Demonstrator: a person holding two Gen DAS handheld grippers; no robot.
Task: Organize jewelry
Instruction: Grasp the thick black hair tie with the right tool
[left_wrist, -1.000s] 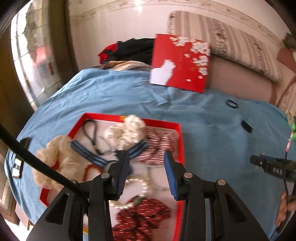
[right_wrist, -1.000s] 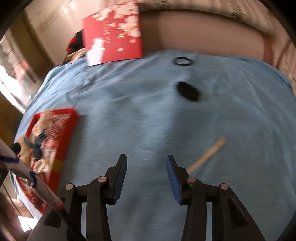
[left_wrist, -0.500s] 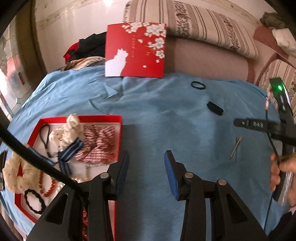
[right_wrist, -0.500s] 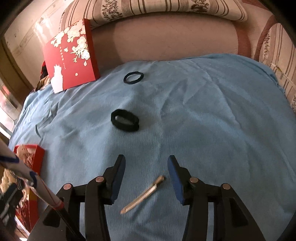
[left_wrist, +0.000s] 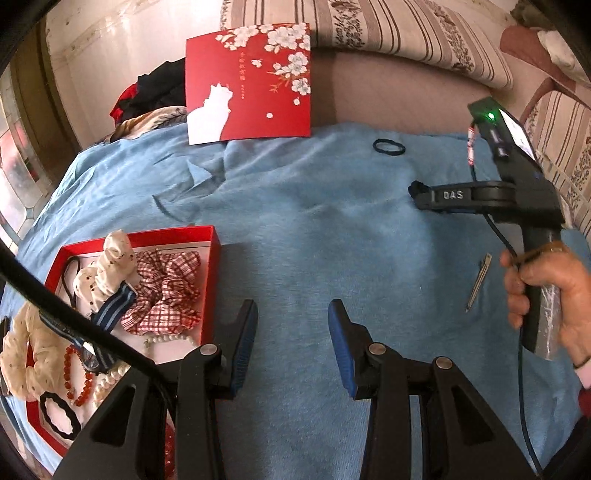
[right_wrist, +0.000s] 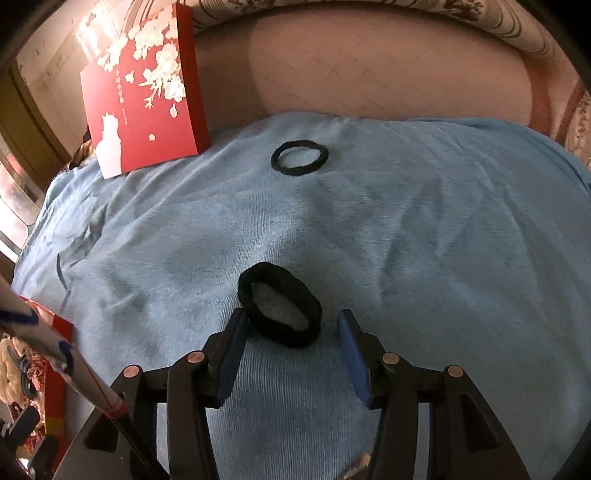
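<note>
Our right gripper is spread around the thick black hair tie, unclamped. Only our left view shows the red tray of scrunchies; left gripper gapes empty above blue blanket, sofa behind.

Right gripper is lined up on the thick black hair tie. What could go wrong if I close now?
The thick black hair tie sits off-centre in the open right gripper, hard by its left finger, so it may slip out. The jaws may also pinch the soft blue blanket underneath and drag it.
</note>
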